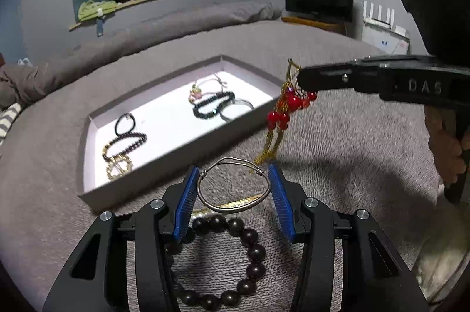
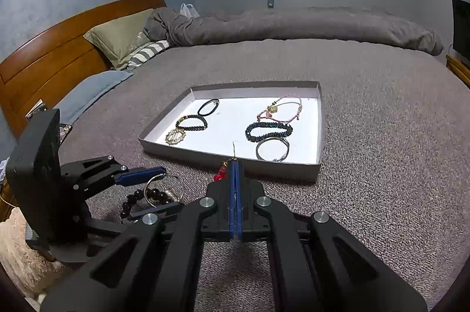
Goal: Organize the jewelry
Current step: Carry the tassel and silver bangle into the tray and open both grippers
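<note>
My left gripper [image 1: 233,169] is shut on a thin silver wire bangle [image 1: 205,200], whose sides press against both blue pads just above the bed. Under it lie a dark wooden bead bracelet [image 1: 252,250] and a flat gold strip [image 1: 235,204]. My right gripper [image 2: 236,163] is shut on a gold ornament with red beads [image 1: 290,103] that dangles from its tip [image 1: 301,77] near the tray's corner. The white shallow tray [image 2: 264,168] holds several bracelets, among them a black beaded one [image 2: 268,131] and a silver bangle [image 2: 273,149]. The right wrist view shows the left gripper [image 2: 170,188] around its bangle [image 2: 179,182].
Everything rests on a bed with a grey textured blanket [image 2: 382,165]. A rolled grey duvet [image 2: 293,24] lies behind the tray, with pillows [image 2: 123,38] and a wooden headboard [image 2: 53,53] at the left. A hand [image 1: 446,141] grips the right gripper's handle.
</note>
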`<control>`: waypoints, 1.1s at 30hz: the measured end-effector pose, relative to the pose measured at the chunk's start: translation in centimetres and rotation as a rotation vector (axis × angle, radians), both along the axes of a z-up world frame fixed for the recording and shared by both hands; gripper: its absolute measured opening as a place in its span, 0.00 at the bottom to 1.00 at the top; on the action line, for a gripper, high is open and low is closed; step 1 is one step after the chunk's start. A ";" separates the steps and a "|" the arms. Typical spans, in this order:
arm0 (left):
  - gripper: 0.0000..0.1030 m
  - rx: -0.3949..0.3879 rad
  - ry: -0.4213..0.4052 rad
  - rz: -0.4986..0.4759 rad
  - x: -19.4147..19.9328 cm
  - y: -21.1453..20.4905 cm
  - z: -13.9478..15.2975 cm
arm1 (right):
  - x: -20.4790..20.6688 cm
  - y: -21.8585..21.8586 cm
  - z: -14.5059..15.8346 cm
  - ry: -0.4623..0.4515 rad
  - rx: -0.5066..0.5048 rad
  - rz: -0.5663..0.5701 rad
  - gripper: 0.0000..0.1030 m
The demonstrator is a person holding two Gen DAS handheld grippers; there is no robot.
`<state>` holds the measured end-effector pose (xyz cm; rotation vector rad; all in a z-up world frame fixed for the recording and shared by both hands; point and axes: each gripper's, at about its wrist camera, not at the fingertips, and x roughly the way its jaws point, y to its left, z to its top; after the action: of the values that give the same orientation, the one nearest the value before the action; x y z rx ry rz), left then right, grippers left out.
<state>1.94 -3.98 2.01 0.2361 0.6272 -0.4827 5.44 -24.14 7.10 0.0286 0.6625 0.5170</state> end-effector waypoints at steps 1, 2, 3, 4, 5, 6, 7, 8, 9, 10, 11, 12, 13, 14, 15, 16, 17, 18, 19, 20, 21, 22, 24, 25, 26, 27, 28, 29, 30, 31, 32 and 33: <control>0.50 -0.005 -0.005 0.004 0.0 0.2 0.3 | 0.1 0.0 0.2 -0.004 0.001 -0.001 0.01; 0.50 -0.007 -0.007 0.011 0.1 0.3 0.5 | 0.2 0.1 0.5 -0.010 0.004 -0.001 0.01; 0.50 -0.008 -0.009 0.018 0.2 0.5 0.7 | 0.4 0.1 0.8 -0.016 0.008 -0.003 0.01; 0.50 -0.016 -0.012 0.028 0.5 0.8 1.0 | 0.6 0.2 1.0 -0.019 0.011 -0.004 0.01; 0.50 -0.021 -0.015 0.034 0.6 0.9 1.2 | 0.8 0.2 1.3 -0.025 0.015 -0.005 0.01; 0.50 -0.026 -0.020 0.047 0.8 1.2 1.5 | 1.0 0.3 1.4 -0.029 0.015 -0.006 0.01; 0.50 -0.029 -0.025 0.055 1.1 1.4 1.8 | 1.2 0.4 1.7 -0.036 0.015 -0.008 0.01; 0.50 -0.032 -0.029 0.061 1.2 1.6 2.0 | 1.5 0.5 1.8 -0.041 0.016 -0.010 0.01; 0.50 -0.039 -0.037 0.070 1.5 1.8 2.3 | 1.7 0.5 1.9 -0.043 0.019 -0.012 0.01; 0.50 -0.042 -0.041 0.074 1.7 2.0 2.6 | 2.0 0.5 2.0 -0.041 0.025 -0.015 0.01; 0.50 -0.045 -0.046 0.081 2.1 2.1 2.9 | 2.4 0.5 2.1 -0.036 0.034 -0.017 0.01; 0.50 -0.045 -0.052 0.087 2.3 2.2 3.0 | 2.7 0.4 2.1 -0.032 0.042 -0.020 0.01; 0.50 -0.046 -0.060 0.097 2.7 2.3 3.3 | 2.9 0.4 2.1 -0.031 0.045 -0.022 0.01; 0.50 -0.047 -0.064 0.104 3.2 2.4 3.5 | 3.2 0.5 2.1 -0.032 0.044 -0.025 0.01; 0.50 -0.049 -0.067 0.111 3.6 2.5 3.6 | 3.4 0.5 2.1 -0.032 0.043 -0.028 0.01; 0.50 -0.052 -0.069 0.120 4.2 2.5 3.8 | 3.7 0.6 2.0 -0.033 0.041 -0.030 0.01; 0.50 -0.054 -0.067 0.128 4.8 2.6 3.8 | 3.9 0.6 2.0 -0.034 0.040 -0.032 0.01; 0.50 -0.055 -0.066 0.135 5.3 2.6 3.7 | 4.2 0.7 2.1 -0.036 0.038 -0.034 0.01; 0.50 -0.055 -0.064 0.142 5.8 2.6 3.7 | 4.5 0.8 2.1 -0.039 0.037 -0.035 0.01; 0.50 -0.056 -0.058 0.150 6.4 2.7 3.5 | 4.8 0.9 2.3 -0.045 0.035 -0.038 0.01; 0.50 -0.058 -0.049 0.157 7.1 2.7 3.3 | 5.1 1.0 2.4 -0.050 0.032 -0.039 0.01; 0.50 -0.057 -0.042 0.160 7.7 2.7 3.2 | 5.5 1.1 2.7 -0.059 0.029 -0.042 0.01; 0.50 -0.046 -0.036 0.170 8.5 2.6 2.8 | 6.8 1.5 3.2 -0.067 0.029 -0.052 0.01; 0.50 -0.040 -0.031 0.174 9.1 2.6 2.7 | 7.4 1.7 3.3 -0.067 0.030 -0.055 0.01; 0.50 -0.036 -0.027 0.176 9.5 2.7 2.5 | 8.1 2.0 3.4 -0.067 0.025 -0.057 0.01; 0.50 -0.034 -0.022 0.176 9.9 2.7 2.5 | 8.7 2.2 3.4 -0.067 0.019 -0.060 0.01; 0.50 -0.030 -0.018 0.176 10.5 2.8 2.5 | 9.6 2.7 3.3 -0.066 0.006 -0.064 0.01; 0.50 -0.029 -0.010 0.176 11.2 2.9 2.6 | 10.2 3.1 3.2 -0.064 -0.004 -0.067 0.01; 0.50 -0.027 -0.002 0.176 11.7 3.1 2.5 | 10.9 3.5 3.0 -0.061 -0.012 -0.069 0.01; 0.50 -0.021 0.015 0.176 12.6 3.3 2.5 | 11.9 4.0 2.7 -0.049 -0.020 -0.072 0.01; 0.50 -0.014 0.022 0.181 13.2 3.4 2.4 | 12.6 4.4 2.4 -0.036 -0.020 -0.070 0.01; 0.50 -0.003 0.037 0.186 14.0 3.5 2.2 | 13.6 4.8 1.9 -0.014 -0.017 -0.066 0.01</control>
<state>15.97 -0.44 4.23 0.1643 0.6775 -0.3090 19.06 -19.29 9.02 0.0311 0.6497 0.4478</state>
